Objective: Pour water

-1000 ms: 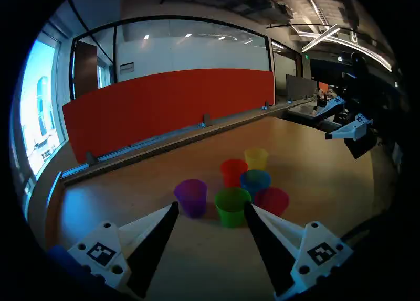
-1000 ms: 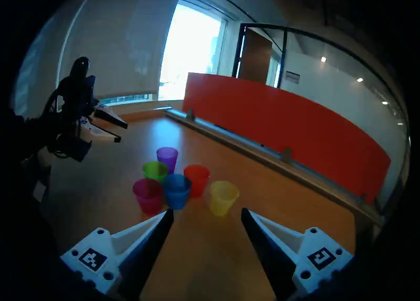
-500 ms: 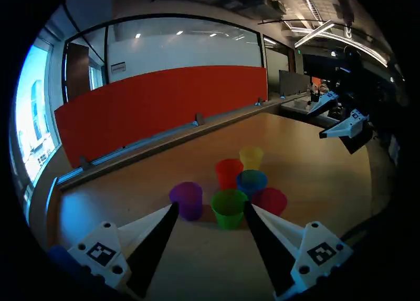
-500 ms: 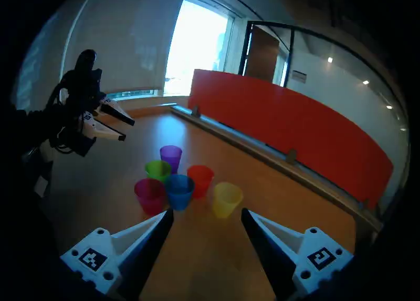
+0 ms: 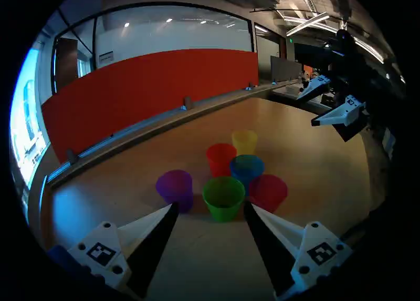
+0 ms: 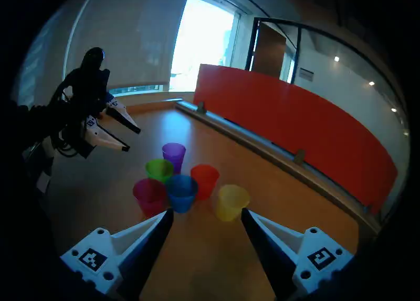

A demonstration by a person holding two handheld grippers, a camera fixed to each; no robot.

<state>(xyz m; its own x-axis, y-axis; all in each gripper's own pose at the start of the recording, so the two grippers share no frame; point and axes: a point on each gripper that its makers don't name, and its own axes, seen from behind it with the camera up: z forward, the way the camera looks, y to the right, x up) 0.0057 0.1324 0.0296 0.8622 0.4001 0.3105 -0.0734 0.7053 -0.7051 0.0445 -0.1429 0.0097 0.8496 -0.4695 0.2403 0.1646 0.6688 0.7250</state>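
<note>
Six small translucent cups stand upright in a tight cluster on the pale wooden tabletop [image 5: 315, 170], in front of a long red partition panel [image 5: 152, 91]. In the left gripper view, the green plastic cup [image 5: 223, 196] is nearest, with the purple plastic cup [image 5: 176, 185] just beside it on the left and the magenta plastic cup [image 5: 268, 191] on the right. Behind them stand the blue plastic cup [image 5: 247, 167], the red plastic cup [image 5: 220, 158] and, farthest, the yellow plastic cup [image 5: 244, 141]. Whether any cup holds water cannot be told.

The left gripper [image 5: 210, 205] hovers near the cluster, its fingers spread wide and holding nothing. The right gripper [image 6: 207, 211] faces the cups from the yellow and blue side, its fingers likewise wide apart and empty, clear of every cup
</note>
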